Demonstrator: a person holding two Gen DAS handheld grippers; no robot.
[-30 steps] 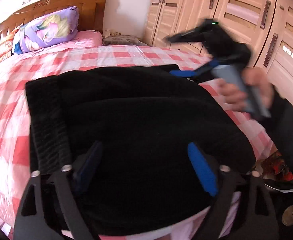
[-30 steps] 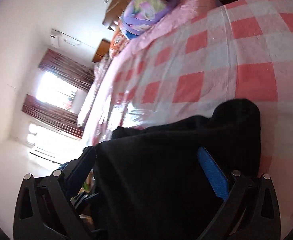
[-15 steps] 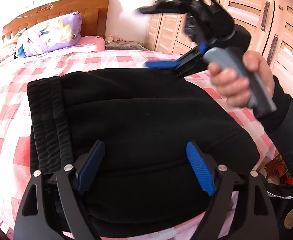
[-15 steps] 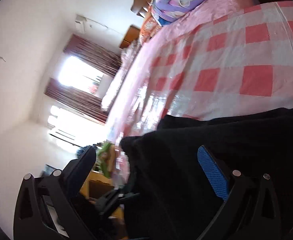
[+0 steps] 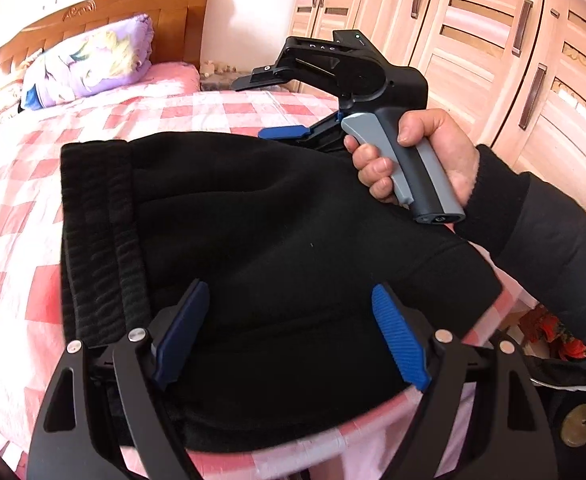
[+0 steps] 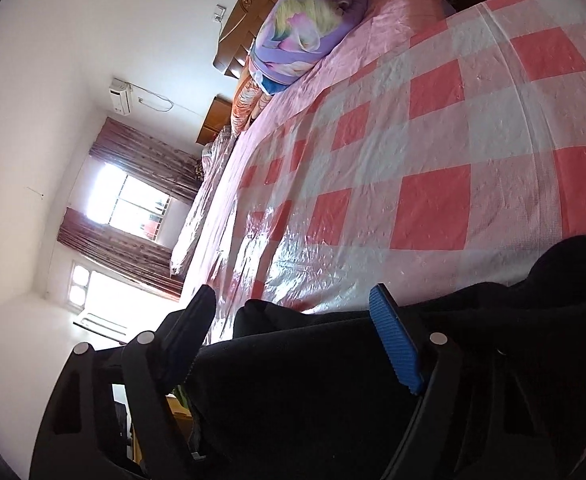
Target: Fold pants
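Left wrist view: folded pants (image 5: 253, 240) lie crosswise, waistband leftward, beneath both released tongs (image 5: 289, 336).

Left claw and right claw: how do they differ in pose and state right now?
The left claw points level across the folded black pants; the right claw is rolled sideways, so its view shows the bed tilted. The left claw hovers over the pants' near edge, the right claw over their far edge. Both are open with blue pads, gripping nothing.
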